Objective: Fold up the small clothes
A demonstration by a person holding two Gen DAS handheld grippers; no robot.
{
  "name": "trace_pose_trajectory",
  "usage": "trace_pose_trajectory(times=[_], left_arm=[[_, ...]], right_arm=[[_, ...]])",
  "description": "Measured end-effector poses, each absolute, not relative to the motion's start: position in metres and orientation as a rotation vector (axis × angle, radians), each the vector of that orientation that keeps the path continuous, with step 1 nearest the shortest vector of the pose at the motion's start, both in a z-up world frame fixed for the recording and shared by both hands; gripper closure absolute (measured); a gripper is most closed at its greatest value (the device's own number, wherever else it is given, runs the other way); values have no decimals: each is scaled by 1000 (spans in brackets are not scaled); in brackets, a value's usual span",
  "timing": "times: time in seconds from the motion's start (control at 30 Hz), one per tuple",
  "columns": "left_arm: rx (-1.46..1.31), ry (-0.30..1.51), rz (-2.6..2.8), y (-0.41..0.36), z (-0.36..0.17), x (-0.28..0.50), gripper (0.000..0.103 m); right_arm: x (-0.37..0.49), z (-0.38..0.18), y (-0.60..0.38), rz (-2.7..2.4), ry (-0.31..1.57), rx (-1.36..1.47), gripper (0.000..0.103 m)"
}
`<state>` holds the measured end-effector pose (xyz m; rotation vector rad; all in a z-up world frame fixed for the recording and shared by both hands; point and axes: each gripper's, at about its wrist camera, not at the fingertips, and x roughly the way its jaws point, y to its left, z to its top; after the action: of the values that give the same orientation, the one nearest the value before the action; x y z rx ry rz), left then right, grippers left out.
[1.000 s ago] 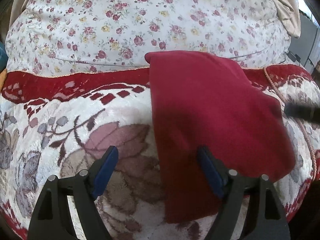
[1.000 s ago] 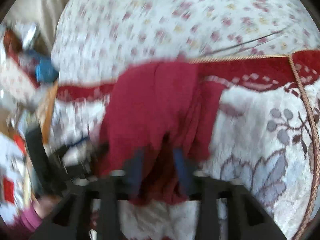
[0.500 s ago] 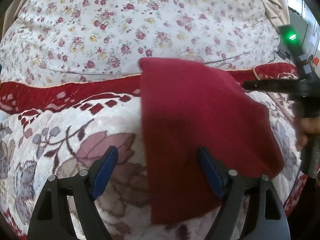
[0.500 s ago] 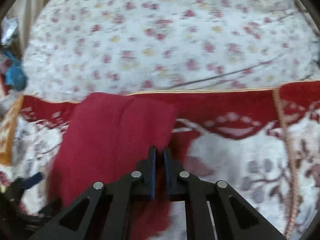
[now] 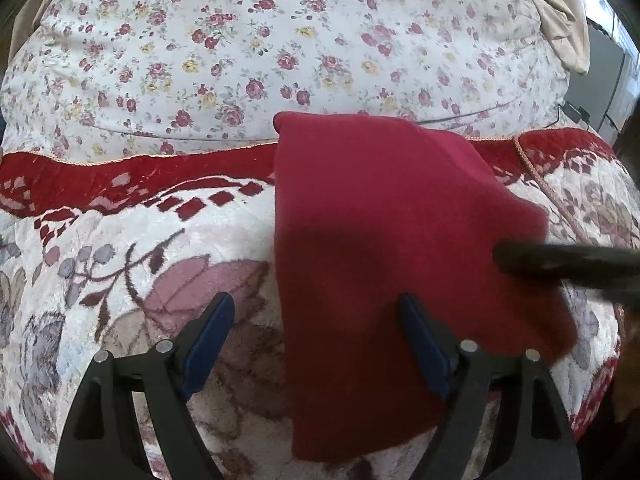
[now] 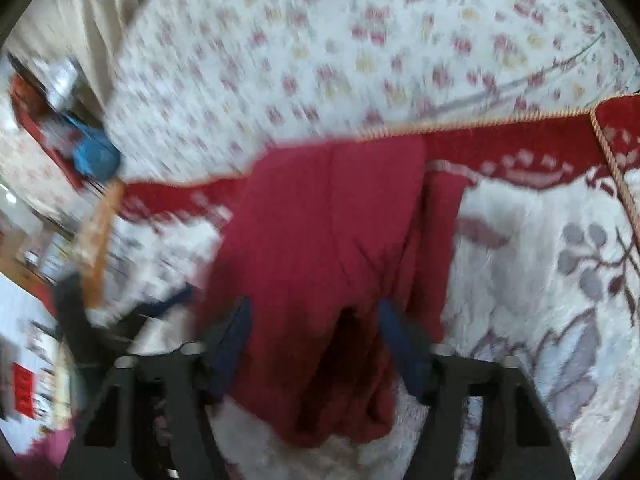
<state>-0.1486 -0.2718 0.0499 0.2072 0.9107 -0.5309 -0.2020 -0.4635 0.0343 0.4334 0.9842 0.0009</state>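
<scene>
A dark red garment (image 5: 380, 240) lies folded on the patterned blanket (image 5: 120, 264), its far end reaching the red border. My left gripper (image 5: 316, 338) hovers open over its near left edge; the right blue pad (image 5: 420, 344) is above the cloth and the left pad (image 5: 212, 332) above bare blanket. The right gripper shows as a dark blurred bar (image 5: 560, 264) at the garment's right side. In the right wrist view the right gripper (image 6: 314, 332) has its jaws apart and opening, with the bunched garment (image 6: 328, 240) between the fingers; the picture is blurred.
A flowered quilt (image 5: 280, 48) rises behind the blanket's red border (image 5: 120, 176). Beige cloth (image 5: 560, 12) hangs at the top right. Household clutter and a blue object (image 6: 96, 156) sit at the left, beside a pink sleeve (image 6: 44, 448).
The right gripper, shut half a second ago, now has its jaws apart around the garment and has dropped closer to it. The left gripper has stayed still and open.
</scene>
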Motion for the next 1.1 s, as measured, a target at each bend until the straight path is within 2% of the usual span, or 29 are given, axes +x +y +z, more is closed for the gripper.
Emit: trace_pose_trajectory(times=[0.07,0.17,0.3,0.37,0.4,0.43,0.63,0.83,0.9,1.1], left_arm=[[202,902,-529,-266,55,-153,20],[194,881,-518,-260,59,-154,13],[172,932,-505,-262,49,-144,13],[163,952,-496,-261,43,-141,13],[159,954,-493,-260,42,-140,13],[161,952,-495,-260,43,-141,12],[172,941,-490,-263,45,-141,13],[177,946,-496,-265,43,-138,12],[182,945,-499,-266,42,-138,12],[160,942,-498,-262,47,-137,12]], right_arm=[[-209,38,-467,1,968,437,93],[-225,57,-465,-65,941,313,94],[-216,30,-467,-100,998,329,94],[-224,43,-464,-106,976,334,81],[-229,47,-466,-119,977,345,69],[-232,53,-467,-135,970,351,60],[-220,85,-450,-80,866,319,59],[-174,42,-449,-170,956,210,61],[-171,29,-460,-172,959,254,61],[-178,49,-466,-127,942,313,61]])
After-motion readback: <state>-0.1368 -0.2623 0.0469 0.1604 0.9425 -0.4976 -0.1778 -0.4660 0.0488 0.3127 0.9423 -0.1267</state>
